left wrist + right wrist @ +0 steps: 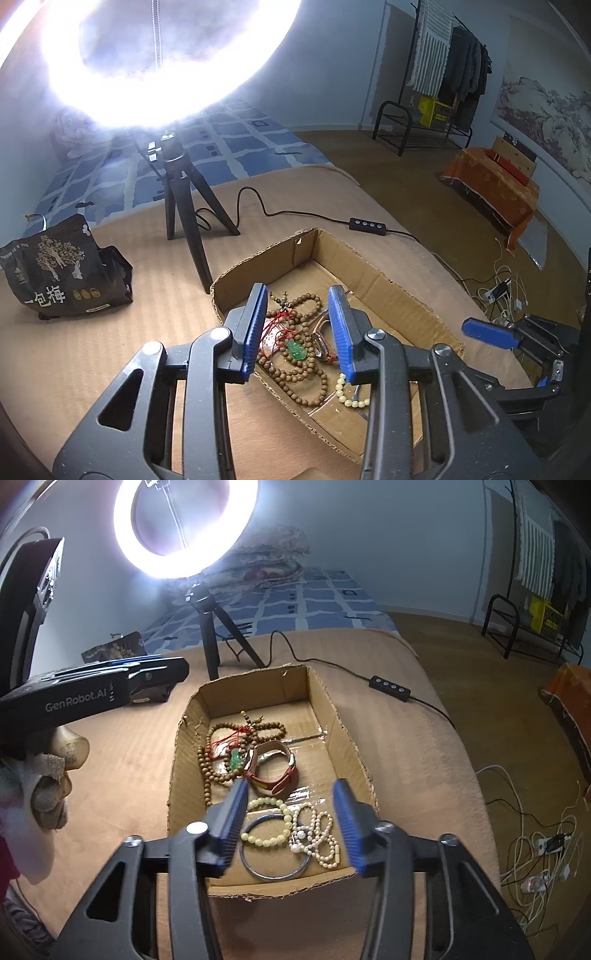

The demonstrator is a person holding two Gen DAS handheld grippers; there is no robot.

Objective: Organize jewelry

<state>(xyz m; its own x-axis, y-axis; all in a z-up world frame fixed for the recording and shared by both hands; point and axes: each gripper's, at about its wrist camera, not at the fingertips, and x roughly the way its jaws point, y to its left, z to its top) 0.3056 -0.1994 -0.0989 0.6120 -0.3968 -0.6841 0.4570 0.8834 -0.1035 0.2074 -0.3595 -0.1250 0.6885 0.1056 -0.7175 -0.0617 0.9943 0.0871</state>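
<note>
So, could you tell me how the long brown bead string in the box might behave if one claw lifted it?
The brown bead string lies in loose loops, so it will probably hang limp and swing. Its coils lie mixed with a red cord and green pendant, which may come up with it. The round beads could slip between flat pads.

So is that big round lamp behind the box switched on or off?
On. The ring light glows bright white in both views, washing out the left wrist view, and lights the cardboard box of jewelry below it.

The cardboard box [325,709] sat on the bed [406,738]; the jewelry [266,775] lay inside, the tripod [214,635] behind.
</note>
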